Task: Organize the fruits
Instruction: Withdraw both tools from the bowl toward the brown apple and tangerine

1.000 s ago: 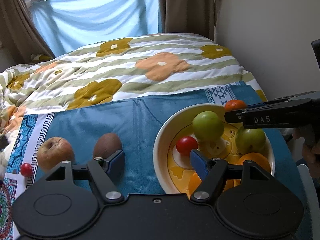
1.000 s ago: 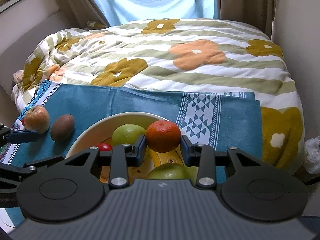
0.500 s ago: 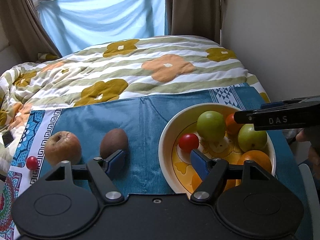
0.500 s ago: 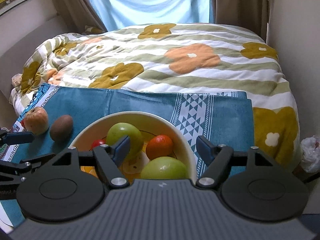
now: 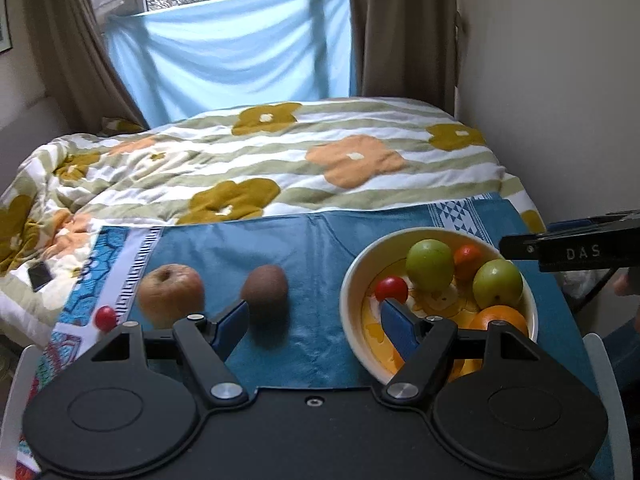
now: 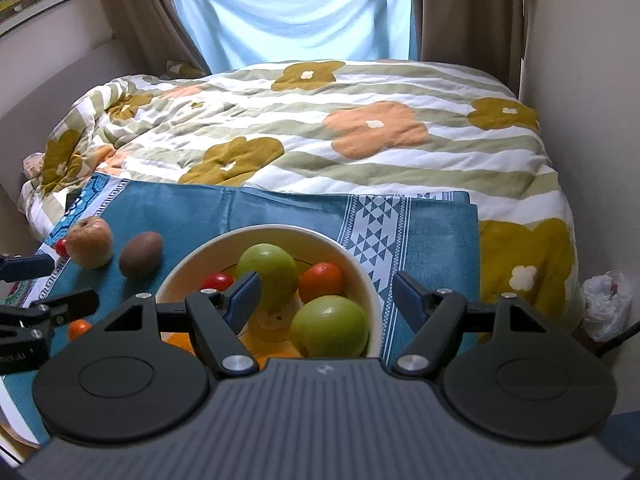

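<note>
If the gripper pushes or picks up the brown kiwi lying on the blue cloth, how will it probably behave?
The kiwi is egg-shaped and lies free on the blue cloth, so a push would probably roll it, perhaps crookedly. Its dull, fuzzy-looking skin should grip well. It is likely soft, so a gentle squeeze seems wise.

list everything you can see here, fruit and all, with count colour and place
bowl: 1, cream with yellow inside, on the blue cloth
green fruits: 2, green, in the bowl
tangerine: 1, orange, in the bowl between the green fruits
orange: 1, orange, near side of the bowl
cherry tomato: 1, red, in the bowl
kiwi: 1, brown, on the cloth beside the bowl
apple: 1, reddish yellow, on the cloth beyond the kiwi
second cherry tomato: 1, red, cloth edge by the apple
blue cloth: 1, blue, patterned ends, over the bed
duvet: 1, striped with flowers, on the bed
left gripper: 1, black, blue pads, open, empty
right gripper: 1, black, open, empty, above the bowl
</note>
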### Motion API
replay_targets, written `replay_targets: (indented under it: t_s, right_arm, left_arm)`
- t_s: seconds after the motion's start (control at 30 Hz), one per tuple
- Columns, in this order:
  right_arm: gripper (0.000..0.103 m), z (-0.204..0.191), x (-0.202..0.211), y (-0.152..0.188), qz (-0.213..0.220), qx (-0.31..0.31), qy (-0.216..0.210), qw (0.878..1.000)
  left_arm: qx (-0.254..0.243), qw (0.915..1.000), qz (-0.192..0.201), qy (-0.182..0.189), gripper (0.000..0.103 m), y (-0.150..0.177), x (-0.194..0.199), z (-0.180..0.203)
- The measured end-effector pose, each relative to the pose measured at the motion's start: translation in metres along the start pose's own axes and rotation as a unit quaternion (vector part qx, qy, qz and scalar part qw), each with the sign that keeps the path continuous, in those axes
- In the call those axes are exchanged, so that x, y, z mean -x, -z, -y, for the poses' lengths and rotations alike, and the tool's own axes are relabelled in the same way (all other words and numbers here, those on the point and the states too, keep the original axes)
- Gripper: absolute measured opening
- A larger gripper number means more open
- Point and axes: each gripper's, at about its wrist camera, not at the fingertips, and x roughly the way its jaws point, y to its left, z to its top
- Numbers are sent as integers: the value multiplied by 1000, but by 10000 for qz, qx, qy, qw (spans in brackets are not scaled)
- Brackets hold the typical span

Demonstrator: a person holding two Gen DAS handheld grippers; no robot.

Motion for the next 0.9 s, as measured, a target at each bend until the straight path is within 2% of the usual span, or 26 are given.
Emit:
replay_targets:
  t_s: [0.43,0.7,0.9]
  right_arm:
    - [88,-48,46,17,27,65,-86,9999]
    - [88,-99,56,31,-35,-123,17,9999]
    - [88,-142,55,42,-126,-293,88,9995]
  left_arm:
    - [100,9998,101,-137,77,27,52,-42]
    - [110,9999,103,-28,77,36,59,-93]
    - [18,9999,41,111,77,33,51,-134]
